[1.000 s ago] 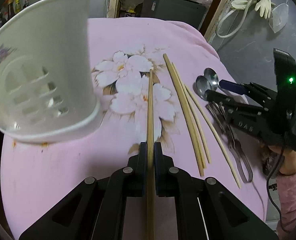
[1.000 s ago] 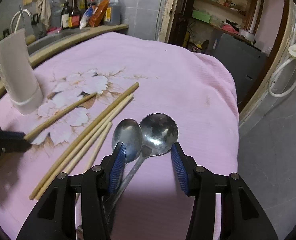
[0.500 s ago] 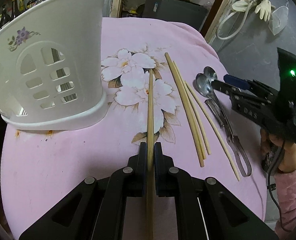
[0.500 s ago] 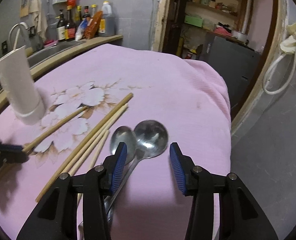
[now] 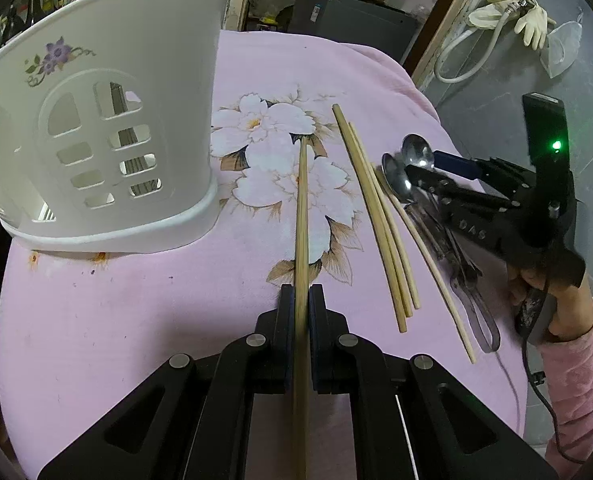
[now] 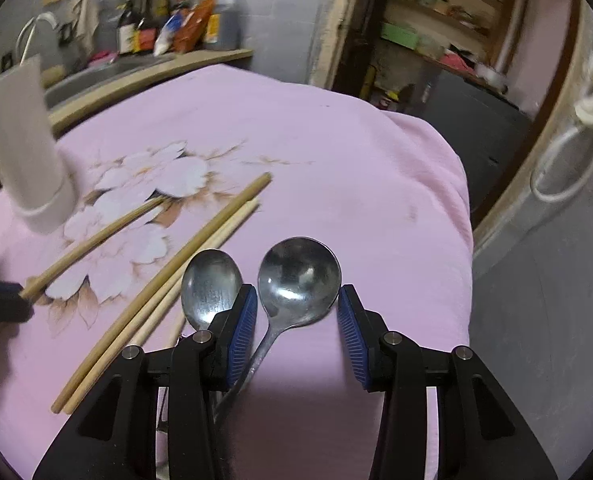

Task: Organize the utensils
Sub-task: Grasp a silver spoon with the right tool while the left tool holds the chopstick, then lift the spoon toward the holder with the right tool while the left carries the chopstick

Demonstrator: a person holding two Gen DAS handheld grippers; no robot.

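Observation:
My left gripper is shut on a wooden chopstick that points forward over the pink floral cloth. A white slotted utensil holder stands at the left, with dark utensils showing through its slots. Several loose chopsticks lie to the right of it. My right gripper is open, its blue pads either side of the round spoon; an oval spoon lies just left. The right gripper also shows in the left wrist view.
The cloth's right edge drops off to a grey floor. A sink counter with bottles is behind the table. A hose and rubber gloves hang at the far right. The holder shows blurred in the right wrist view.
The left gripper with its chopstick has drawn back and down, so the holder stands farther left. The right gripper has come down closer over the round spoon.

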